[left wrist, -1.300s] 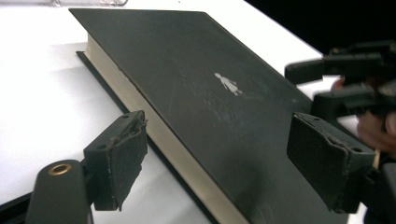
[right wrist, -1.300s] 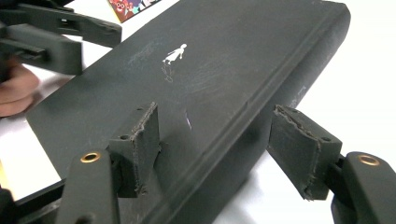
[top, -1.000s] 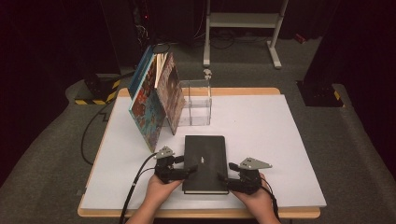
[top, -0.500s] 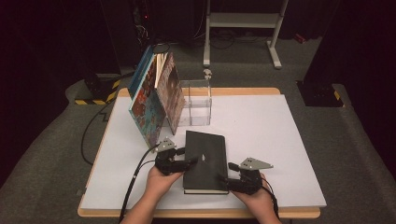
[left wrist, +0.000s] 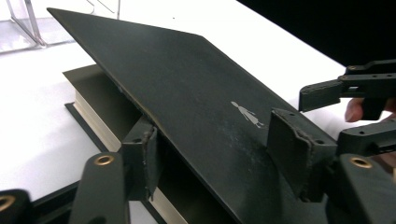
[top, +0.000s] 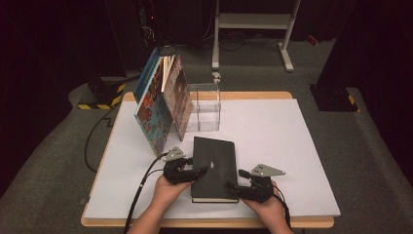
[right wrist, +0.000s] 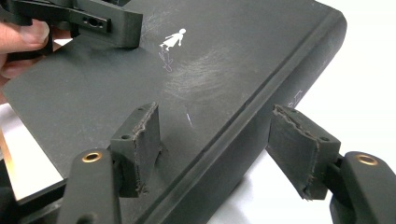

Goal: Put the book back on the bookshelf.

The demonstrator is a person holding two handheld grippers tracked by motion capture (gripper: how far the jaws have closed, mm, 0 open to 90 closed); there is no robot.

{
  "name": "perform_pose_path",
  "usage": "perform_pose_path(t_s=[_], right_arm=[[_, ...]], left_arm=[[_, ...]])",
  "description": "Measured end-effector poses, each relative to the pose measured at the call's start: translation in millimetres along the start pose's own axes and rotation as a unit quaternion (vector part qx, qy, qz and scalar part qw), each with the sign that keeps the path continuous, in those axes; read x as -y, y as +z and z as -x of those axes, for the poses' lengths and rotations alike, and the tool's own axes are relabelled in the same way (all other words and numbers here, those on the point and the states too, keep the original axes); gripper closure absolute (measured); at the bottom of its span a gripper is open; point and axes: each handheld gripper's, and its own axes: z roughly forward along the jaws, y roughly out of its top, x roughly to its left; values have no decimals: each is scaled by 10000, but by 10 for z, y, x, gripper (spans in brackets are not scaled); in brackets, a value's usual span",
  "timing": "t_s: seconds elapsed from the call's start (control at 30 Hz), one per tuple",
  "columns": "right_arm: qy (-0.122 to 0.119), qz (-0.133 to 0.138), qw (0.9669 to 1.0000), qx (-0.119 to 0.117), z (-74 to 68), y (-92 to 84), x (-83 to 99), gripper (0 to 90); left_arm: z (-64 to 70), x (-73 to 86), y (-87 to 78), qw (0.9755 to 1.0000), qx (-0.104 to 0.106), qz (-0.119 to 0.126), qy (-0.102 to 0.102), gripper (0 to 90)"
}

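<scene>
Two grippers worked one black hardcover book (top: 214, 168) lying on the white tabletop (top: 272, 131). Left gripper (top: 187, 171) had its fingers (left wrist: 144, 154) straddling the raised front cover's edge, one below, one above; they had just been closing, and contact was not clear. Right gripper (top: 243, 187) had its fingers (right wrist: 140, 140) apart, one resting on the cover, the other just outside the spine.
</scene>
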Motion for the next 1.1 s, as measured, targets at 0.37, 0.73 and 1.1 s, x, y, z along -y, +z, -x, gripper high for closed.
perform_pose_path(t_s=[0.37,0.73,1.1], right_arm=[[245,-27,9997,-41,10,82,-166,322],[250,61,9997,-30,47,153,-225,323],[255,12,9997,-46,64,152,-173,317]], left_arm=[[42,-17,-71,9985,121,370,386,485],[35,-32,-128,9990,169,264,332,486],[29,-49,-155,9991,170,135,375,512]])
